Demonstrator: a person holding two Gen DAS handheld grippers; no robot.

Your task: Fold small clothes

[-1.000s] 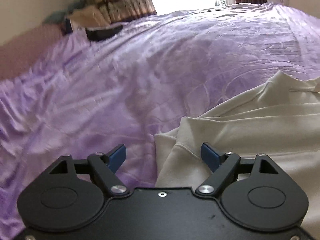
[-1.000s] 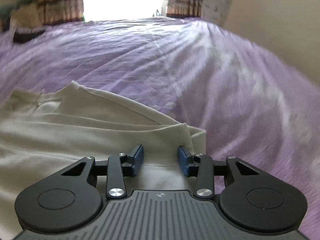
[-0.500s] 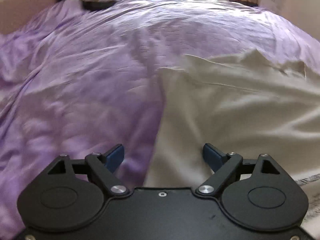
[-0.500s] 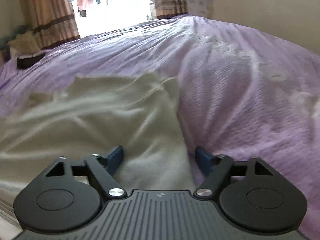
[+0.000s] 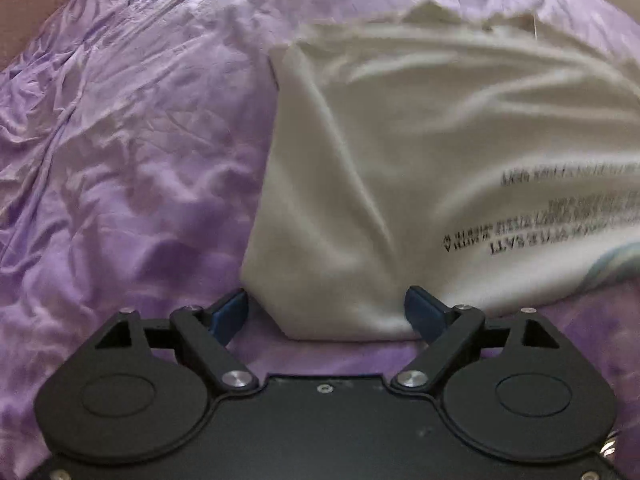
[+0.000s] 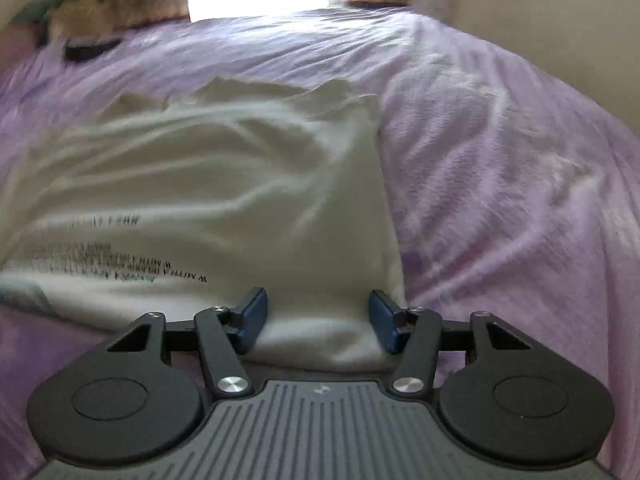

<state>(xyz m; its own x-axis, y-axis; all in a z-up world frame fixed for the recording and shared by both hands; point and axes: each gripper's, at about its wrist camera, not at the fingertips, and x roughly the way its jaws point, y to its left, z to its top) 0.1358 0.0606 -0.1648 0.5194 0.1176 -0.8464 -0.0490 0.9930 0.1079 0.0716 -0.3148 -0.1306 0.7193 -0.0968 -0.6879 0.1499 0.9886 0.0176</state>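
A cream shirt (image 5: 420, 168) is spread on a purple bedsheet (image 5: 120, 160), filling the centre and right of the left wrist view and the centre and left of the right wrist view. Its near hem lies low in both frames, just ahead of the fingers.

The left gripper (image 5: 326, 312) is held wide open, with the shirt's lower-left corner lying between the blue pads but not pressed by them. The right gripper (image 6: 318, 320) is closing, the lower-right corner of the hem sitting between its pads — no pinch is made yet, as far as can be seen.

The step in hand is judged to be a two-corner grasp of the hem. It would be done well if both corners were taken at matching depth, with only the shirt's layers caught and the sheet left out, so the fold stays square.

Black print runs across the shirt, upside down and blurred — only fragments such as "WITH" can be made out. No brand can be read.
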